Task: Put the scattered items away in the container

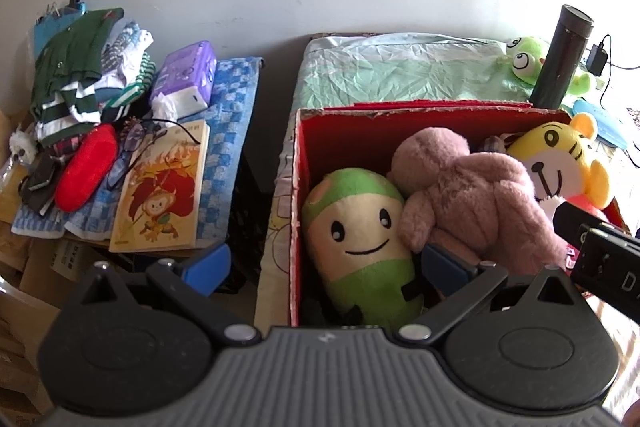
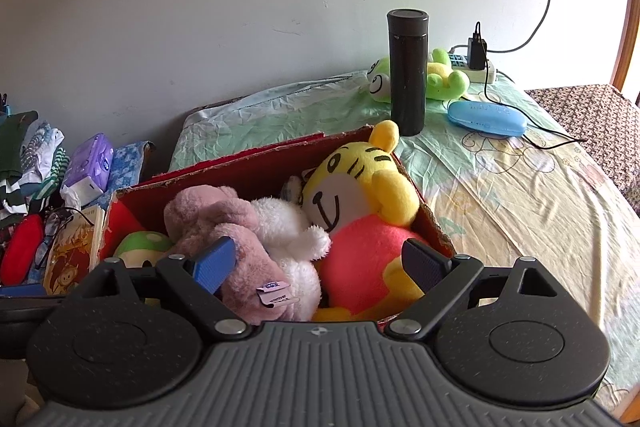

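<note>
Two hand-held grippers hover over a red cardboard box (image 2: 256, 167) of soft toys on a bed. The left gripper (image 1: 326, 261), its blue-padded fingers (image 1: 208, 267) spread wide and holding nothing, sits above the box's left end, where a green-and-cream smiling plush (image 1: 360, 239) lies against the red inner wall. The right gripper (image 2: 316, 263) is likewise wide apart and empty, poised over the box's near side; between its fingers lie a pink plush (image 2: 224, 227) with a sewn-in label, a white plush (image 2: 288, 231) pressed against it, and a yellow tiger plush (image 2: 360, 187) with a coral-red body whose ear pokes above the far rim. Outside the box, on the pale green bed sheet (image 2: 500, 187), a black flask (image 2: 407, 71) stands upright just beyond the far corner, with a green frog plush (image 2: 440, 77) lying behind it and a blue glasses case (image 2: 486, 117) to its right near a white power strip (a black charger is plugged in). To the left, well apart from the box, a blue checked towel (image 1: 236, 115) carries a picture book (image 1: 160, 191), a red pouch (image 1: 86, 167), spectacles (image 1: 128, 151), a purple tissue pack (image 1: 186, 75) and a heap of folded clothes (image 1: 80, 75).
</note>
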`<state>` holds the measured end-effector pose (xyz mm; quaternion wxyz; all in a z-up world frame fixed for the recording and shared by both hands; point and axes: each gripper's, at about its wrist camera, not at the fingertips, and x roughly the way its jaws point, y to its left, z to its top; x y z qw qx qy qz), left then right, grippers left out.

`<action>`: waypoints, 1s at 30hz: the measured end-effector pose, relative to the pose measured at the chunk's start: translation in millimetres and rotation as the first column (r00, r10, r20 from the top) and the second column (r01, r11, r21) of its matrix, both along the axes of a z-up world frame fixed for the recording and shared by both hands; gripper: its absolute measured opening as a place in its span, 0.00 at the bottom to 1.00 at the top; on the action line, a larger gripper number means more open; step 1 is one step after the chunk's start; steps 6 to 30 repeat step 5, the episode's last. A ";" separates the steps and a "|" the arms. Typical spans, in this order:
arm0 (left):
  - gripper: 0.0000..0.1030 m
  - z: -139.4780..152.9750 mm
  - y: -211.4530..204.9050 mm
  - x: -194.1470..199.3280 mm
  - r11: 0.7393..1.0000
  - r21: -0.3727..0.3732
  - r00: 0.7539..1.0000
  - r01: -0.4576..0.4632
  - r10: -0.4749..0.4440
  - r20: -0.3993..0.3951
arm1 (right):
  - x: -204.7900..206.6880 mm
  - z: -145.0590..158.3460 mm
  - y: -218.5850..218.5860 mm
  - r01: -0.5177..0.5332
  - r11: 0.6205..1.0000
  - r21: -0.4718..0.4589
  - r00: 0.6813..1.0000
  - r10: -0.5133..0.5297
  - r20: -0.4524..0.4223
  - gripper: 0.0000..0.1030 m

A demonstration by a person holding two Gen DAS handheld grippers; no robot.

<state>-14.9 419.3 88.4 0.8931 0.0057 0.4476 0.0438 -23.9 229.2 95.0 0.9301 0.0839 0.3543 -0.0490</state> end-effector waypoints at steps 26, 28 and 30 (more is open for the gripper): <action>0.95 2.4 -1.5 -4.7 0.999 0.030 0.999 -0.021 0.020 0.032 | -3.6 1.4 0.0 0.021 1.000 -0.001 1.000 -0.021 0.010 0.90; 0.95 2.4 -1.5 -4.7 0.999 0.030 0.999 -0.021 0.020 0.032 | -3.6 1.4 0.0 0.021 1.000 -0.001 1.000 -0.021 0.010 0.90; 0.95 2.4 -1.5 -4.7 0.999 0.030 0.999 -0.021 0.020 0.032 | -3.6 1.4 0.0 0.021 1.000 -0.001 1.000 -0.021 0.010 0.90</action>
